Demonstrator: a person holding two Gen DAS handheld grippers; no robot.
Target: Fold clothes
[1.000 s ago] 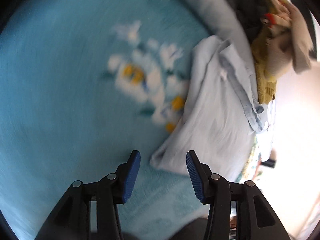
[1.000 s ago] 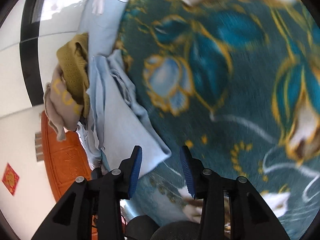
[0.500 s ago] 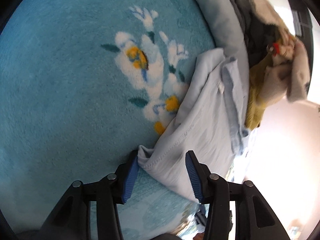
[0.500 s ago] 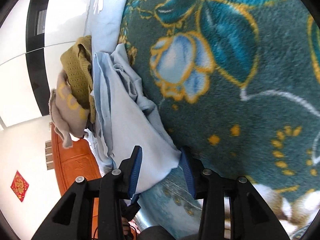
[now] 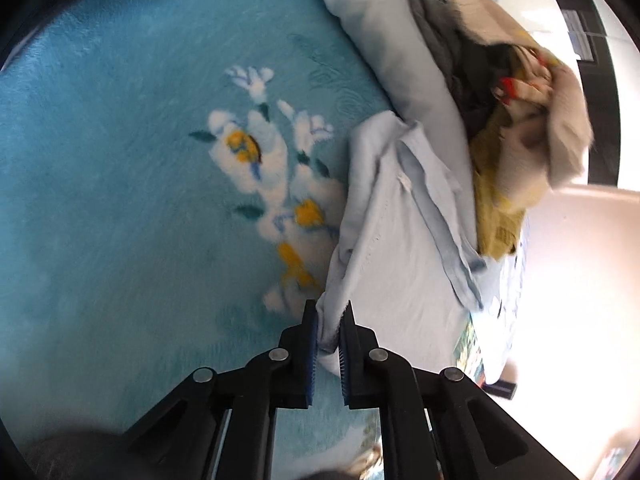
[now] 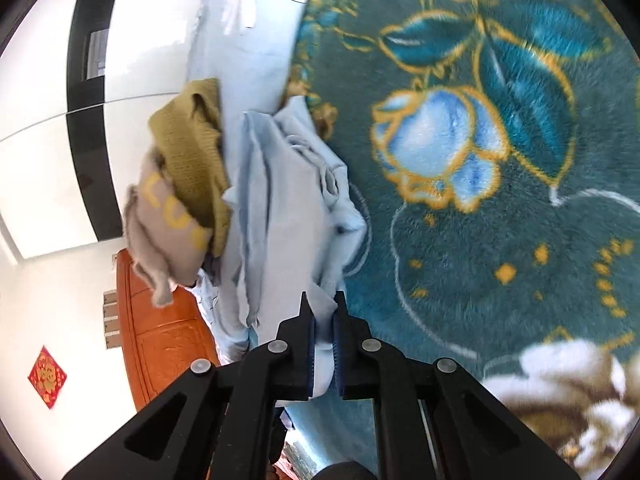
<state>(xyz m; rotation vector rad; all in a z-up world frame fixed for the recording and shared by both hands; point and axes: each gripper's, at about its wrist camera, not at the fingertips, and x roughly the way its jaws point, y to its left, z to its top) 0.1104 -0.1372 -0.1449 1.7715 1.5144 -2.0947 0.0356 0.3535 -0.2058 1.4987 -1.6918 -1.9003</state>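
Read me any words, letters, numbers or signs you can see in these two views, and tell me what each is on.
"LO": yellow letters on the beige garment in the pile, right wrist view; the letters after these are folded under and unreadable.
Red diamond wall decoration: gold emblem, too small to read.
White tag inside the light blue shirt: too blurred to read.
Wall panel: too blurred to read.

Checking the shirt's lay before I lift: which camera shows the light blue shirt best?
Left wrist view: the light blue shirt spreads open, hem stitching and collar visible, its corner in the left claw. Right wrist view shows it bunched, edge pinched in the right claw.
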